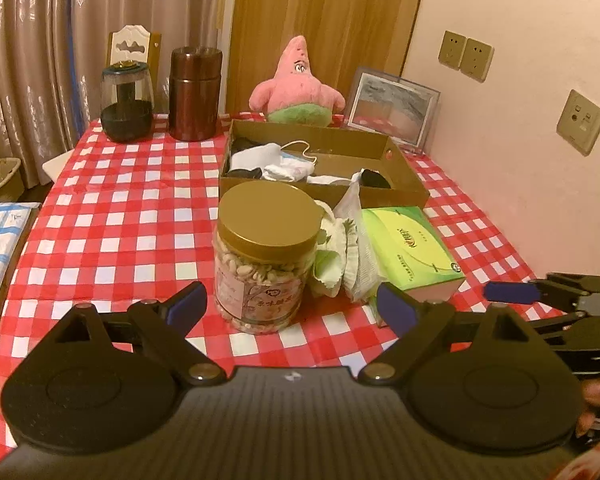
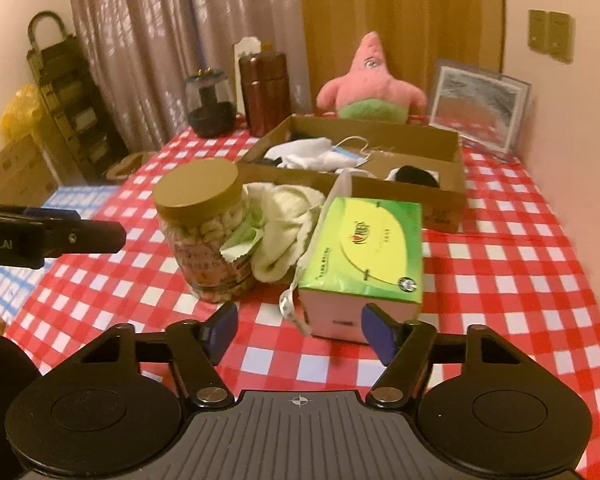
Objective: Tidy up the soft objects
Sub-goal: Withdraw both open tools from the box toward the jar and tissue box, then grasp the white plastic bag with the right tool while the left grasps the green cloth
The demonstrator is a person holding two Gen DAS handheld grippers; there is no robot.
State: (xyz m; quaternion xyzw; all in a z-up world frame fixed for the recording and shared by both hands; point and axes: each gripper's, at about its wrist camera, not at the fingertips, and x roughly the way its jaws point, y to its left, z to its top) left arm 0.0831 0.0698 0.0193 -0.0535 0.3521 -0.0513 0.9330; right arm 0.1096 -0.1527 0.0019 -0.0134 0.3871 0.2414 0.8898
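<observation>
Left claw (image 2: 60,236) housing reads "boot.AI"; other labels illegible

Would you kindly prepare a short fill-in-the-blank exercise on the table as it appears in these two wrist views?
1. The pale green cloth lies bunched between the nut jar and the ____ box.
2. The pink starfish plush sits behind the ____ box.
3. The left gripper and right gripper both have their jaws ____.
4. The jar's lid is ____ in colour.

Missing words: tissue; cardboard; open; gold
</observation>
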